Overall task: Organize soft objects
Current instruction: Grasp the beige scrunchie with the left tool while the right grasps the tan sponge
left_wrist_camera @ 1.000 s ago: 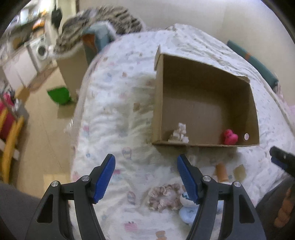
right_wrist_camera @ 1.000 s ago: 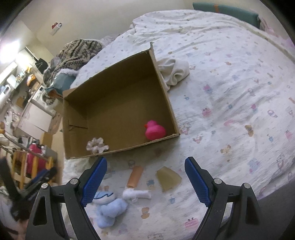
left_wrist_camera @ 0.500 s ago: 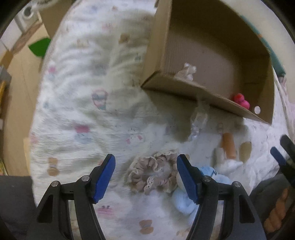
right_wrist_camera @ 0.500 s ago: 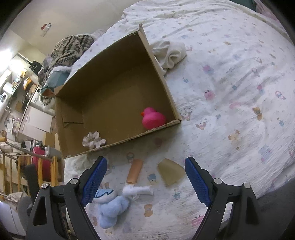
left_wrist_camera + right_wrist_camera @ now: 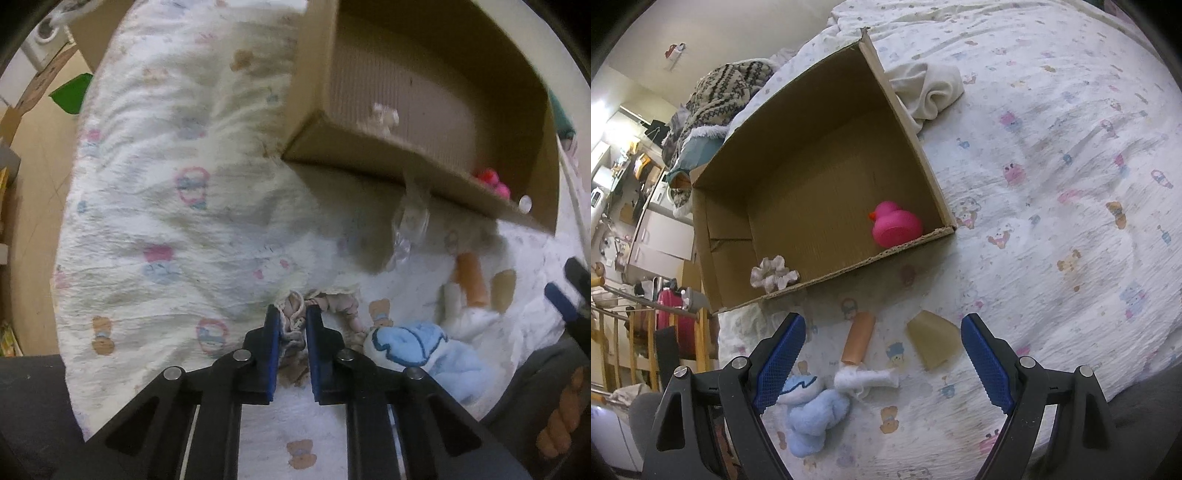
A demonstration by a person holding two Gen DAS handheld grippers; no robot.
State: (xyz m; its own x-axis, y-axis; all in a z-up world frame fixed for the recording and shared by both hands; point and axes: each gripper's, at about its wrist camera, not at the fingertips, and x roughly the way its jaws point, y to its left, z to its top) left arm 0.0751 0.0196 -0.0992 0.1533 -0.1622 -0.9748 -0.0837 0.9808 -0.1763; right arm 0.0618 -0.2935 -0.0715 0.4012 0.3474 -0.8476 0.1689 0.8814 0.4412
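Note:
My left gripper points down at the bed, and its jaws are closing with a beige frilled scrunchie pinched between the blue pads. A light blue plush lies just right of it. My right gripper hovers open over an orange cylinder, a tan wedge and a small white soft piece, holding nothing. Behind them stands an open cardboard box with a pink duck and a pale scrunchie inside.
A cream cloth lies bunched against the box's far right side. A knit blanket is heaped beyond the box. The bed drops off to the floor on the left, where a green object lies.
My left gripper dropped toward the bed and tilted down onto the beige scrunchie, then its jaws shut on it. The right gripper sank slightly and stayed open.

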